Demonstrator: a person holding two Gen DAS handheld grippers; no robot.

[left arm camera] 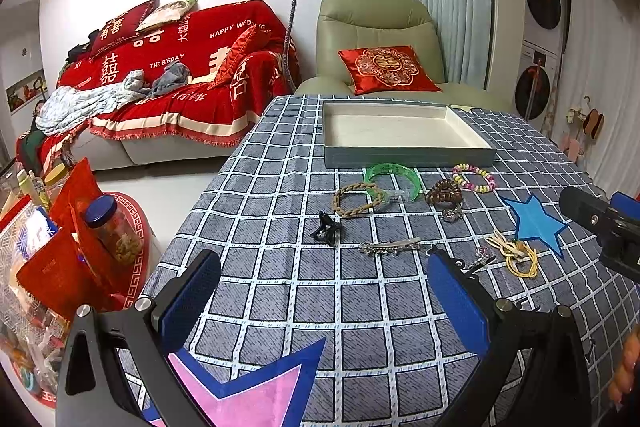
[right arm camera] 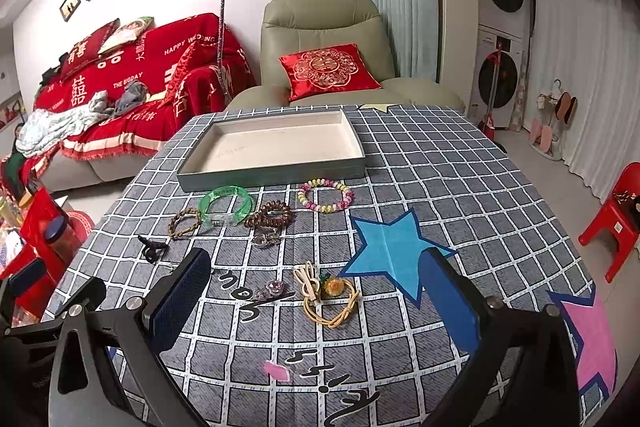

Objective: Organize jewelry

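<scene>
1. Grey checked cloth (left arm camera: 280, 267) covers the table, woven-looking, with white grid lines and paper stars stuck on: a blue star (right arm camera: 390, 259) and a pink star (left arm camera: 248, 395).
2. At the far side lies the tray (right arm camera: 276, 169), a shallow rectangle with grey outer walls and a pale matte floor, nothing in it.
3. Just near of the tray sits the jewelry, all on the cloth: a glossy translucent green bangle (right arm camera: 226, 209), a braided tan bracelet (right arm camera: 185, 223) touching its left edge, a brown coil tie (right arm camera: 269, 214) at its right, and a pastel bead bracelet (right arm camera: 326, 195) farther right.
4. Nearer me: a black claw clip (left arm camera: 326, 230), a long metal barrette (left arm camera: 390, 247), a small silver piece (right arm camera: 266, 239), a pink sparkly clip (right arm camera: 272, 289) and a yellow elastic (right arm camera: 330, 297) with a flower charm.
5. My left gripper (left arm camera: 324, 311) hovers low above the near cloth, its flat blue ribbed pads (left arm camera: 190, 303) spread wide, grasping nothing.
6. My right gripper (right arm camera: 316, 303) is likewise released and empty, the yellow elastic between its fingers in view.
</scene>
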